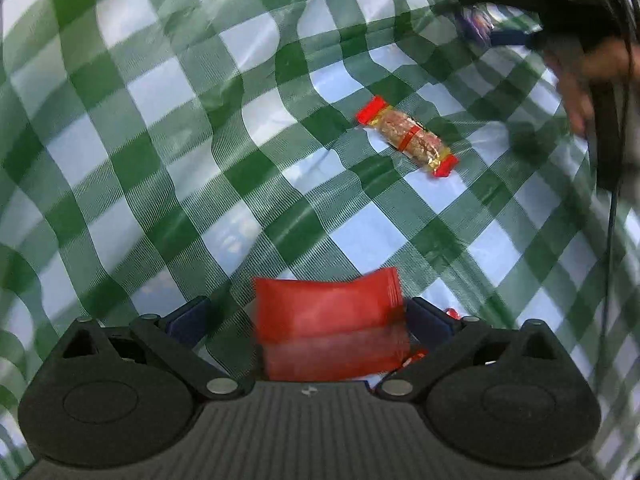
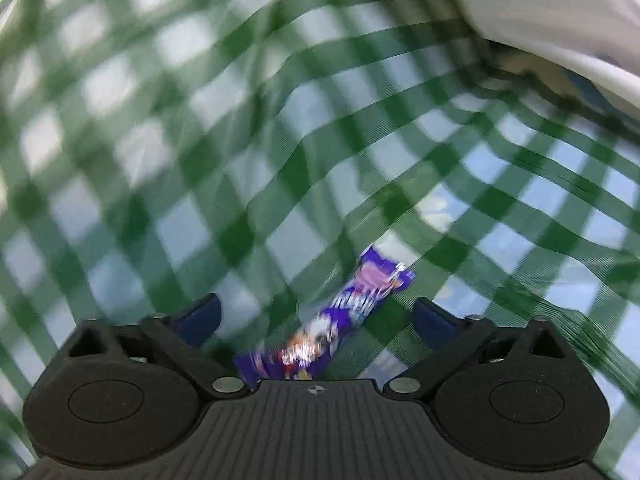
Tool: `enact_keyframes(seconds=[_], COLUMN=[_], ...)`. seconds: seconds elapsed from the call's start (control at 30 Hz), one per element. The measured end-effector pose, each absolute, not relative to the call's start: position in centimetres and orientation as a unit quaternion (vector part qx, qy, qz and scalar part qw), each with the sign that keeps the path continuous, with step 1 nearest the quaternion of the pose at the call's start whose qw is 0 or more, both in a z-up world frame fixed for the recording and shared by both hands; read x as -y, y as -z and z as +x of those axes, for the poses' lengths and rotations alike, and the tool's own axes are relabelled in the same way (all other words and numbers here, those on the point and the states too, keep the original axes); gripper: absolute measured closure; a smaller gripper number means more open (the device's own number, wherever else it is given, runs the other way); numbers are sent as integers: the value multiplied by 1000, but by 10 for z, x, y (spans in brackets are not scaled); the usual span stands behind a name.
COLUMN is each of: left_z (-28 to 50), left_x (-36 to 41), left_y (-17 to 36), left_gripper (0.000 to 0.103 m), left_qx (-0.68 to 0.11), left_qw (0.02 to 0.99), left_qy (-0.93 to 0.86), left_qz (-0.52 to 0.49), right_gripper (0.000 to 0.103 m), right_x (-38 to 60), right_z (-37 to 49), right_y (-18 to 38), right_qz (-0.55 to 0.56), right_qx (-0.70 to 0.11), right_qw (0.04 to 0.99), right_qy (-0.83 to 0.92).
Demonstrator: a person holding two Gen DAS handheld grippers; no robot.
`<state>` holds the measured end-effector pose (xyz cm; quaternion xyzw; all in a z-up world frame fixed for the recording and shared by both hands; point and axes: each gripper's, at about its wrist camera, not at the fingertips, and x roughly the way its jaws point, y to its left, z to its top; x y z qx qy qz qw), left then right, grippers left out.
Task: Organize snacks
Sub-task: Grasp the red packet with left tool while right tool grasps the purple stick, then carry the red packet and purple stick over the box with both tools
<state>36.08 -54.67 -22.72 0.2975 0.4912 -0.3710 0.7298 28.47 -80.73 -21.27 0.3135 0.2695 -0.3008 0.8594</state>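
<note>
A red snack packet (image 1: 328,320) lies between the wide-apart fingers of my left gripper (image 1: 308,316), which is open. A clear cereal bar with red ends (image 1: 408,136) lies on the green checked cloth (image 1: 160,120) ahead and to the right. My right gripper (image 2: 316,316) is open, with a purple snack wrapper (image 2: 336,320) lying slanted between its fingers; the view is motion-blurred. In the left wrist view the right gripper (image 1: 480,28) appears at the top right, over the purple wrapper (image 1: 474,20).
The person's hand (image 1: 580,84) and a black cable (image 1: 608,240) are along the right side of the left wrist view. A white object (image 2: 540,20) sits at the top right of the right wrist view. The cloth is wrinkled.
</note>
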Motion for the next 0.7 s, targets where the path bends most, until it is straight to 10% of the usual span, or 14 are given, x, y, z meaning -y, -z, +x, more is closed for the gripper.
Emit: enact_keyframes(seconds=[0.03,0.13,0.7], left_z=[360,353,264], left_x=[544,538,400], left_y=[226,215,75], left_gripper=[10,38,44], left_qx=[-490,-477,-449], left_qw=[731,734,796], left_qy=[375,383,365], left_qz=[291,294,179], right_gripper=[65,88,89], right_x=[803,796,661], right_z=[279,258,98], right_y=[216,218,124], right_qz=[313,317,250], right_qx=[-274,-272,-234], right_qw=[858,858,916], right_qy=[301,299,209])
